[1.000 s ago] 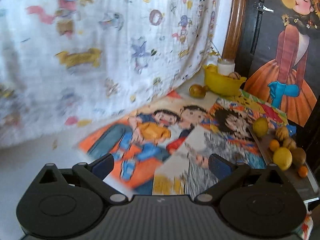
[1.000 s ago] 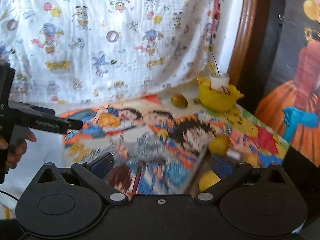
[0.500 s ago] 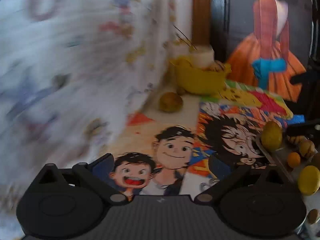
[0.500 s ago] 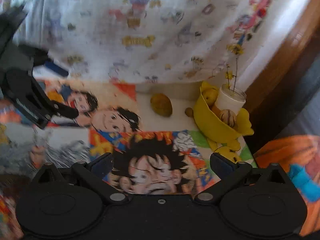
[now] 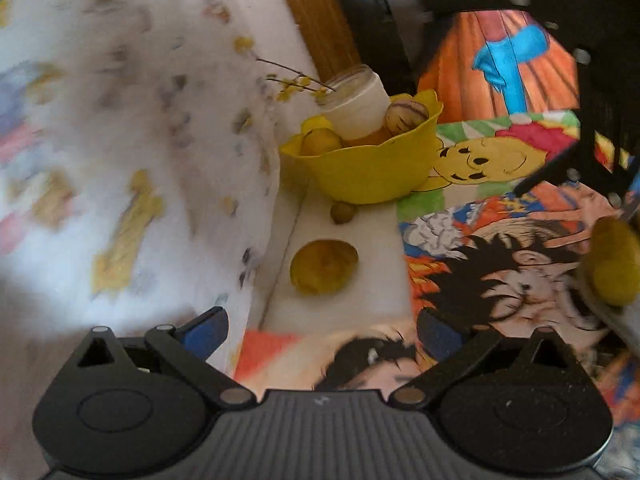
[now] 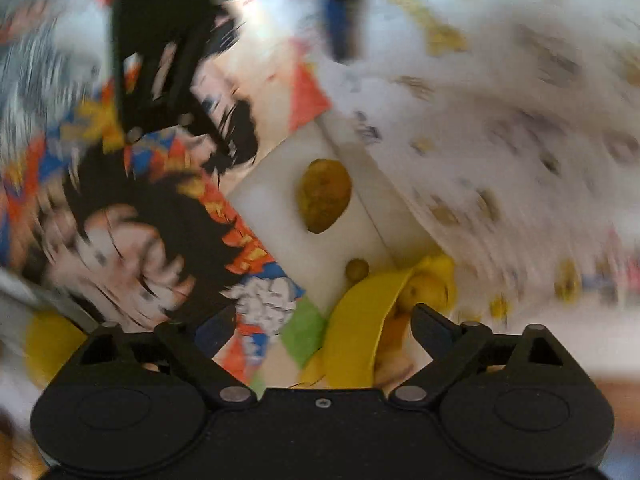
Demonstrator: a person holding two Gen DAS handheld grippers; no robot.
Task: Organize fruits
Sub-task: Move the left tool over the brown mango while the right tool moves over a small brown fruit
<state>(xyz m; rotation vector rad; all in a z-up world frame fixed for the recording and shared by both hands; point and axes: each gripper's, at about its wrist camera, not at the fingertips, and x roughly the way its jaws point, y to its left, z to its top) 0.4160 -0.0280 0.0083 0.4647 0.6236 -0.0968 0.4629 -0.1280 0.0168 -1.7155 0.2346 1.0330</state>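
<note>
A yellow bowl (image 5: 360,168) stands at the back by the wall, with a yellow fruit (image 5: 320,142), a striped fruit (image 5: 406,116) and a white jar (image 5: 356,100) in it. On the white surface in front of it lie a small brown fruit (image 5: 343,212) and a larger yellow-brown fruit (image 5: 324,266). My left gripper (image 5: 320,330) is open and empty, just short of the larger fruit. My right gripper (image 6: 324,326) is rolled over and hangs close above the bowl (image 6: 360,332). Its jaws are closing. The bowl's rim shows between them, and the pads touch nothing.
A patterned white cloth (image 5: 120,160) hangs on the left. Cartoon posters (image 5: 500,280) cover the table. A grey tray's edge with a yellow fruit (image 5: 616,268) is at the right. The right gripper's dark frame (image 5: 592,80) crosses the upper right of the left wrist view.
Both grippers have swept across the table toward the yellow bowl. The right wrist view has rolled strongly, and its fingers stand a little closer together than before.
</note>
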